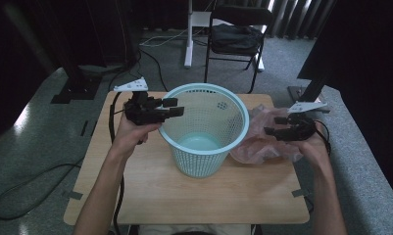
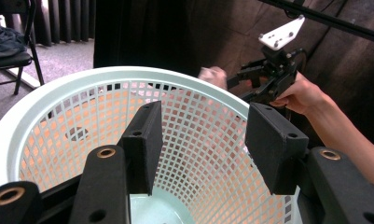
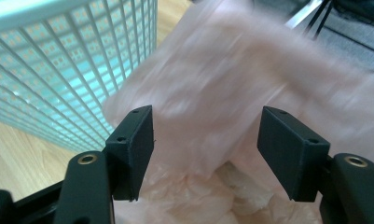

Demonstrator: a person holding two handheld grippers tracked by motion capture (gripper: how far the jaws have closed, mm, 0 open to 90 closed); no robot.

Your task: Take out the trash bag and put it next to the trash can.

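Hovering wide open at the basket (image 1: 204,128) rim is the left gripper (image 1: 173,108); the right gripper (image 1: 276,126), also wide, is facing a pink bag (image 1: 265,144).

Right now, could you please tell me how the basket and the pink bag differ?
The basket stands upright, rigid and mint-green; the pink bag lies crumpled, soft and translucent. The left gripper hovers at the basket's rim; the right gripper hangs open over the bag. Both rest on the wooden table.
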